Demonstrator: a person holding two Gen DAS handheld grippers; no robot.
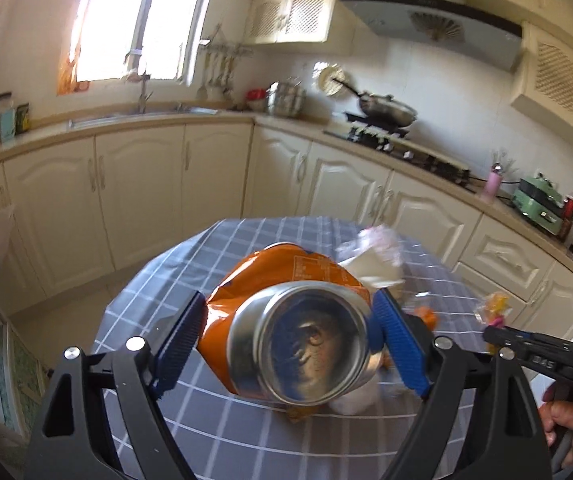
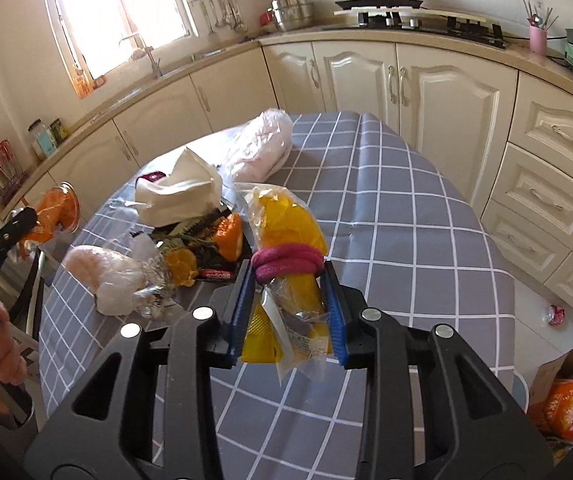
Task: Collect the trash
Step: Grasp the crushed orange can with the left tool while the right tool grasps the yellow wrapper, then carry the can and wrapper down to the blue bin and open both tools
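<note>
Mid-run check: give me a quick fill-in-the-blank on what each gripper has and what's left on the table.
1. The left gripper is clamped on a crushed ____ can.
2. The right gripper holds a clear packet tied with a ____ band.
3. The tablecloth is grey with white ____ lines.
4. A crumpled white ____ lies on the trash pile.

Missing words: orange; pink; grid; napkin

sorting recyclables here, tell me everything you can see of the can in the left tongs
The can is crushed orange aluminium with small print on its dented side; its shiny silver concave end faces the camera. It lies roughly level, lifted above the grey checked tablecloth, clamped across its crumpled body between the blue ribbed pads of the left tongs. Nothing else visibly touches it.
</note>
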